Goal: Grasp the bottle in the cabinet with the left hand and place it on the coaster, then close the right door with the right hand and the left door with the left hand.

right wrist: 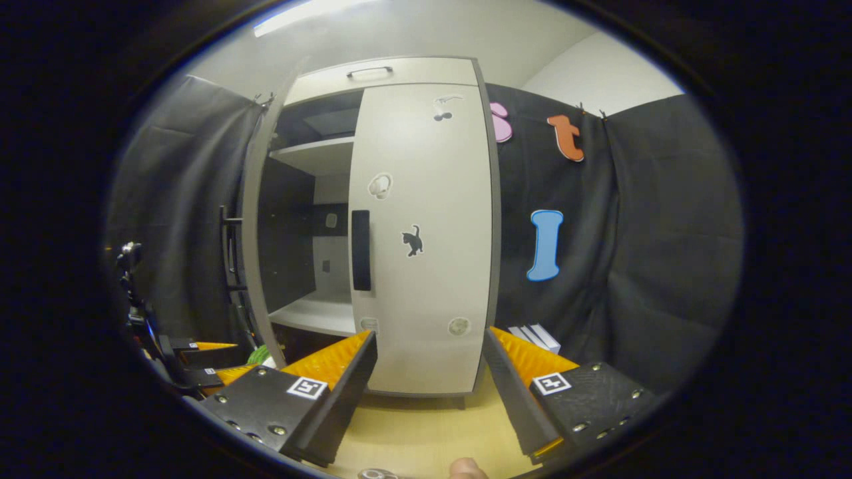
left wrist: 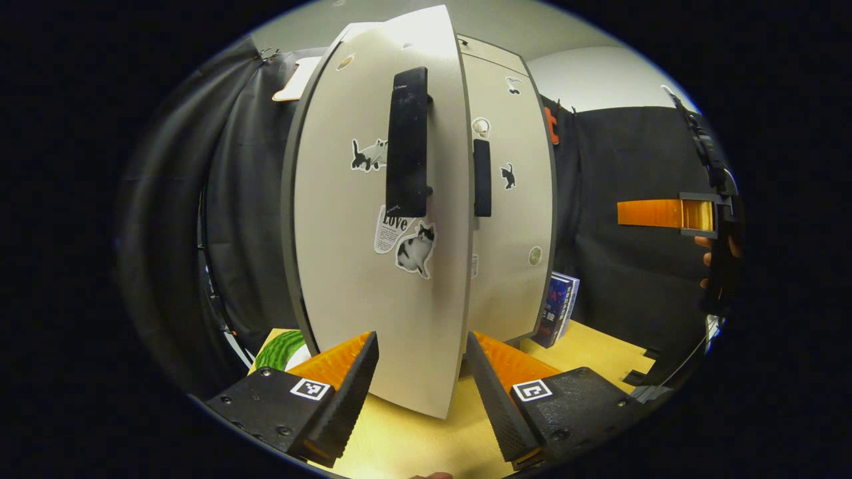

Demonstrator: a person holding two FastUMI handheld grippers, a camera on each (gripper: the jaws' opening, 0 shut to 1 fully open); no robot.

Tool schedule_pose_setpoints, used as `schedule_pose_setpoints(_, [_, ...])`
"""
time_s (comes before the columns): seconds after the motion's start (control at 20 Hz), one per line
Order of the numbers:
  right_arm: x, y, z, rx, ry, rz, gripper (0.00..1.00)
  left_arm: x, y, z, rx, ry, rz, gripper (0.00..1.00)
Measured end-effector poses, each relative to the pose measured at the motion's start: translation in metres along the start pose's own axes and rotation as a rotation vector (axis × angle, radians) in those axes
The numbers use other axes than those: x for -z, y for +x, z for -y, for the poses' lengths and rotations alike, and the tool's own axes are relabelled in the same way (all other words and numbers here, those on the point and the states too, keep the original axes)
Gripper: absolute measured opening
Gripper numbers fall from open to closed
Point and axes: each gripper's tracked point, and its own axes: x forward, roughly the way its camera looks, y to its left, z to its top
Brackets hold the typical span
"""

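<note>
In the left gripper view, the left gripper (left wrist: pixel 421 372) is held low in front of the cabinet (left wrist: pixel 426 219), its jaws spread wide with nothing between them but the bottom edge of the left door (left wrist: pixel 373 266), which is swung partly out toward the camera. Whether the fingers touch that door cannot be told. A long dark handle (left wrist: pixel 407 143) is fixed upright on the left door, and cat stickers (left wrist: pixel 416 249) are stuck below and beside it. The right door (left wrist: pixel 509 219) is seen shut flat behind it, with its own dark handle (left wrist: pixel 482 177). The cabinet stands on a pale wooden table (left wrist: pixel 413 442), and a green striped coaster (left wrist: pixel 283 350) lies on the table at the lower left, just beside the left door's edge (the bottle cannot be made out on it or anywhere in either view). A book (left wrist: pixel 558 308) leans against the cabinet's right side. At the far right the right gripper (left wrist: pixel 665 213) is held up in a hand (left wrist: pixel 715 256), well apart from the cabinet. In the right gripper view, the right gripper (right wrist: pixel 429 372) is held back from the closed right door (right wrist: pixel 426 239), jaws spread and holding nothing, while bare shelves (right wrist: pixel 316 156) are seen through the gap left by the open left door (right wrist: pixel 256 226).
</note>
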Motion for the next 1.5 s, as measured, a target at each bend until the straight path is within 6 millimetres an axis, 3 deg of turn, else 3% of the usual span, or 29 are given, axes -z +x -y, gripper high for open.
schedule_pose_setpoints(0.15, [0.001, -0.001, 0.001, 0.005, 0.002, -0.001, 0.96, 0.001, 0.0, 0.001, 0.005, -0.016, -0.007, 0.8])
schedule_pose_setpoints(0.25, [0.002, -0.001, 0.002, 0.007, -0.001, -0.004, 0.96, 0.0, 0.0, 0.001, 0.003, -0.033, -0.008, 0.85])
schedule_pose_setpoints(0.9, [0.009, -0.009, 0.001, -0.002, -0.015, -0.025, 0.96, 0.005, -0.012, -0.018, -0.041, -0.107, -0.019, 0.85])
schedule_pose_setpoints(1.5, [0.011, -0.014, 0.002, 0.0, -0.013, -0.029, 0.96, 0.004, -0.016, -0.021, -0.049, -0.123, -0.016, 0.85])
